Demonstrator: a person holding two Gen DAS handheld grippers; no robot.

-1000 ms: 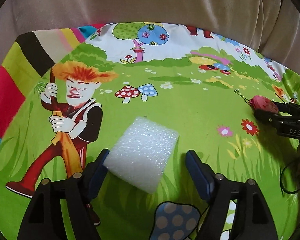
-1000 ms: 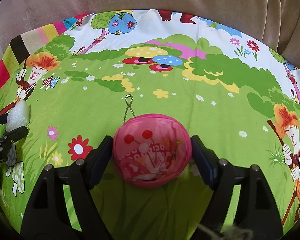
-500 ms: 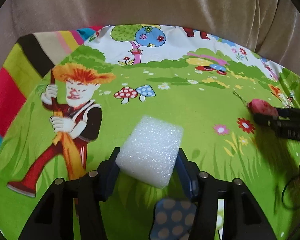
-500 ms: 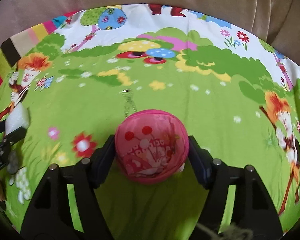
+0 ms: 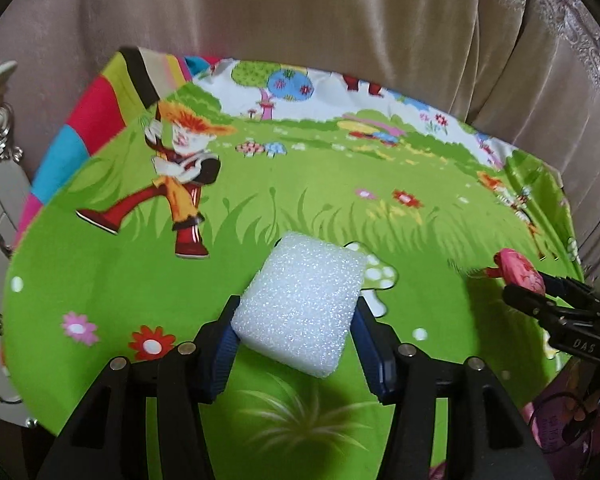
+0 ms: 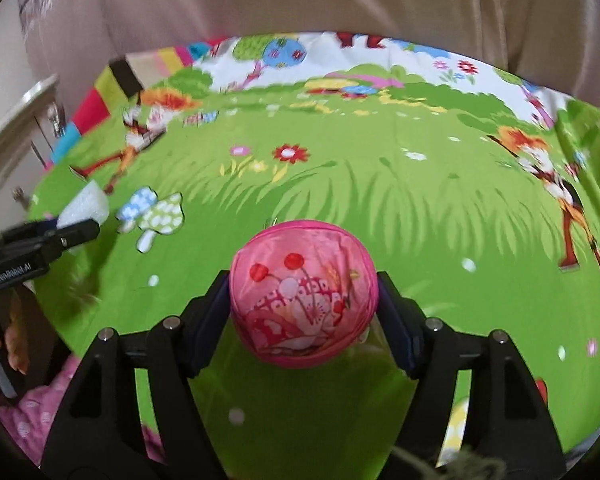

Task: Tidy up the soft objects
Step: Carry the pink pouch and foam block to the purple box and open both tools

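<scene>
A white foam block (image 5: pixel 300 304) sits pinched between the blue pads of my left gripper (image 5: pixel 296 332), lifted a little above the green cartoon cloth (image 5: pixel 100 280). In the right wrist view a round pink pouch (image 6: pixel 303 294) with a flower print is clamped in my right gripper (image 6: pixel 304 304), also off the cloth. Each gripper shows in the other's view: the pouch (image 5: pixel 520 270) at the right edge, the foam (image 6: pixel 83 208) at the left edge. The pouch's chain is mostly hidden behind it.
The cloth covers a table backed by beige curtain folds (image 5: pixel 300 20). A white cabinet with metal handles (image 5: pixel 0 152) stands to the left. Pink patterned fabric (image 6: pixel 40 412) lies below the near table edge.
Both grippers closed on their objects, the left on the foam and the right on the pouch, then pulled back toward the near edge and lifted them slightly off the cloth.
</scene>
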